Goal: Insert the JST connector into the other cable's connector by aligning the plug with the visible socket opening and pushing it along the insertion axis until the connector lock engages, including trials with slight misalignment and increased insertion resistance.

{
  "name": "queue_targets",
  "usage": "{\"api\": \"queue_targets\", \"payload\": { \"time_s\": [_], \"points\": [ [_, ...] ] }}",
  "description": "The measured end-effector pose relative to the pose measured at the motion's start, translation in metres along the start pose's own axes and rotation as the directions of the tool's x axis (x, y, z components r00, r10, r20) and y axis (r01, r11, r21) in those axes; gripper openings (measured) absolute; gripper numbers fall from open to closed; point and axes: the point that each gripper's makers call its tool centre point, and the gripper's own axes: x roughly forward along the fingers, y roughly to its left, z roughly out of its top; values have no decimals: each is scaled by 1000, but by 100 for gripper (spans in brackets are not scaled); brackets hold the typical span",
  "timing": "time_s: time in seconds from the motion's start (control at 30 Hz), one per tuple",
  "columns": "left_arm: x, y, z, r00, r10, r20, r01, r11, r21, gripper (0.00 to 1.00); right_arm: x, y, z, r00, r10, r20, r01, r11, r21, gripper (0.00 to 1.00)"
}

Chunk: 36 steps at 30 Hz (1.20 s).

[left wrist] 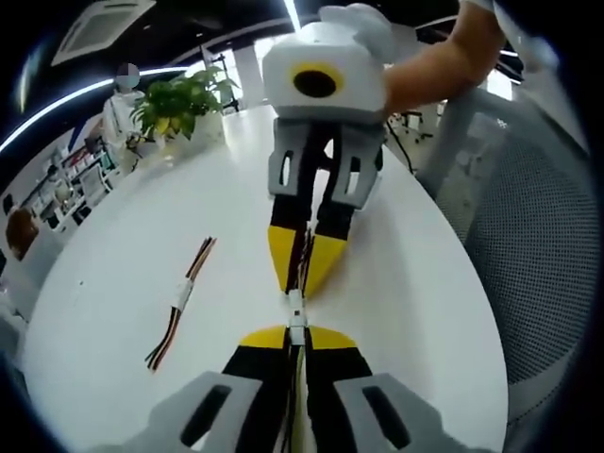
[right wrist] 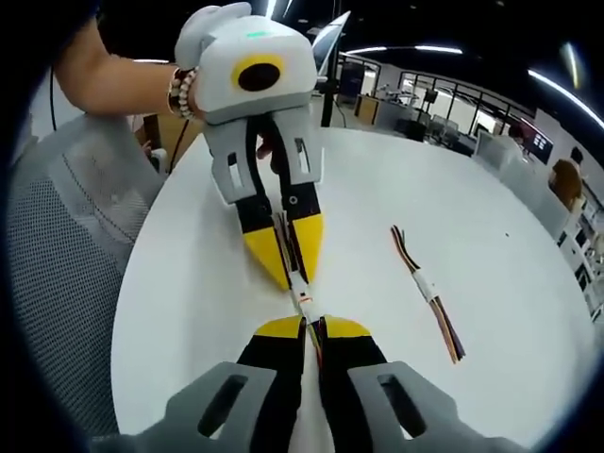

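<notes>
Two wired JST connectors meet end to end just above the white table, forming one short white piece between the two pairs of yellow-tipped jaws. My left gripper rises from the bottom of the left gripper view, shut on its cable right behind the connector. Facing it tip to tip, my right gripper is shut on the other cable. In the right gripper view the right gripper is at the bottom and the left gripper points down at it. Whether the lock has caught is not visible.
A spare cable pair with a white joint lies flat on the table beside the grippers. A potted plant stands at the far edge. A mesh chair sits against the table's rim. A person's forearm holds each gripper.
</notes>
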Motion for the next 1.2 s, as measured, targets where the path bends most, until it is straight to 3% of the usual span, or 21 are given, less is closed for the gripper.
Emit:
{"api": "queue_targets", "payload": {
  "time_s": [0.3,0.53,0.87,1.2],
  "points": [
    [2,-1,0,1000,2,-10,-2,1000,12,0,1,-1,-3,1000,-5,-29,6,1000,9,2],
    [5,2,4,1000,26,-16,-25,1000,14,0,1,-5,-2,999,-13,-42,17,994,110,2],
    [5,1,6,1000,20,-21,-19,999,37,0,1,-2,-2,998,-10,-54,15,997,80,2],
    [4,1,8,1000,15,9,-15,1000,16,0,-1,-2,1,999,-10,-39,14,993,117,2]
  ]
}}
